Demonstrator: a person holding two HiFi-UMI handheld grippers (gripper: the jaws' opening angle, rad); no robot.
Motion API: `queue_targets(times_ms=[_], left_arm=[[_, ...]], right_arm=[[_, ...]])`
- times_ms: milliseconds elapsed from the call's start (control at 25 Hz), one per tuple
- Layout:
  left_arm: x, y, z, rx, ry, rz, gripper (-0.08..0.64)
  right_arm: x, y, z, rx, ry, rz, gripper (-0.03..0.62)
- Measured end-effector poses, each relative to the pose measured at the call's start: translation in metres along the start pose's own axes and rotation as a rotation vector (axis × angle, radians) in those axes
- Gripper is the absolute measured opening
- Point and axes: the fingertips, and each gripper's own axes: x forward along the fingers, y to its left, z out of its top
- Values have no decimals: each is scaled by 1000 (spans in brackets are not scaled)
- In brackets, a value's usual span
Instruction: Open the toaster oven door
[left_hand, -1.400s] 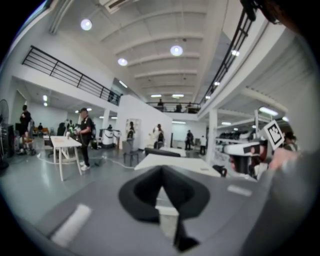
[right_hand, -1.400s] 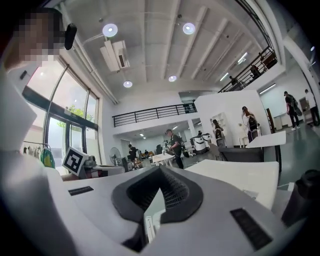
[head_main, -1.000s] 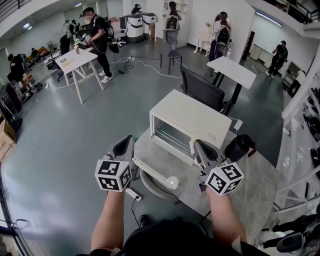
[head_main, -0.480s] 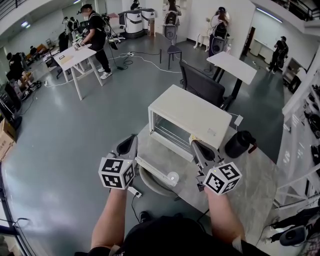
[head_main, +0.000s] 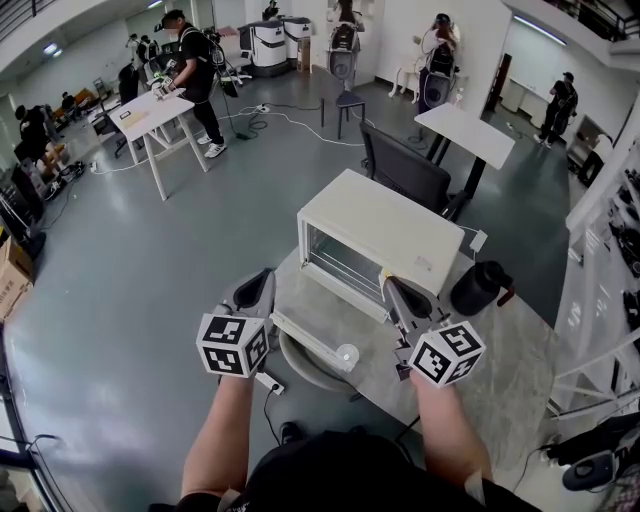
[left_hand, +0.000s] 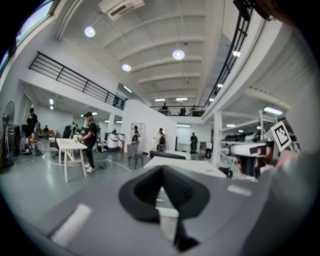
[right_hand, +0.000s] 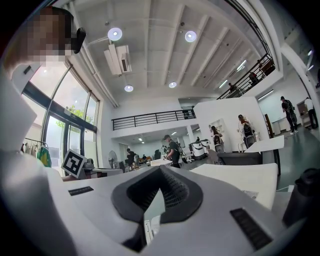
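**A:** Where is the toaster oven, and how does its door stand?

**B:** The toaster oven (head_main: 385, 228) sits on the round marble worktop (head_main: 500, 380), straight ahead of the person. The door (head_main: 308, 342) looks already swung down. It lies about flat toward the person and reaches over the worktop's near edge.

**A:** And the grippers?

**B:** Both are closed with nothing in them. The left gripper (head_main: 264, 277) hovers just beside the door's left side, and its own view shows the pads pressed together (left_hand: 164, 181). The right gripper (head_main: 388, 286) is near the oven's right front corner, jaws likewise together on nothing (right_hand: 159, 176).

**A:** How would that door handle?

**B:** I'd judge it stiff: a metal frame round a glass pane, hinged along the bottom. It should swing easily, but it would drop if let go. The glass is slick and breakable, so take it by the free edge near the middle, not by the pane. The oven itself looks light enough to slide if tugged.

**A:** Anything inside?

**B:** Only a wire rack (head_main: 343, 265) shows in the cavity. The black jug (head_main: 477, 291) to the right is lidded, so its contents are hidden.
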Motion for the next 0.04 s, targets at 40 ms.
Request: queue_targets(times_ms=[40], left_arm=[[-1,1,0,-3,1,0,8]], right_arm=[[0,1,0,1,1,1,-9]])
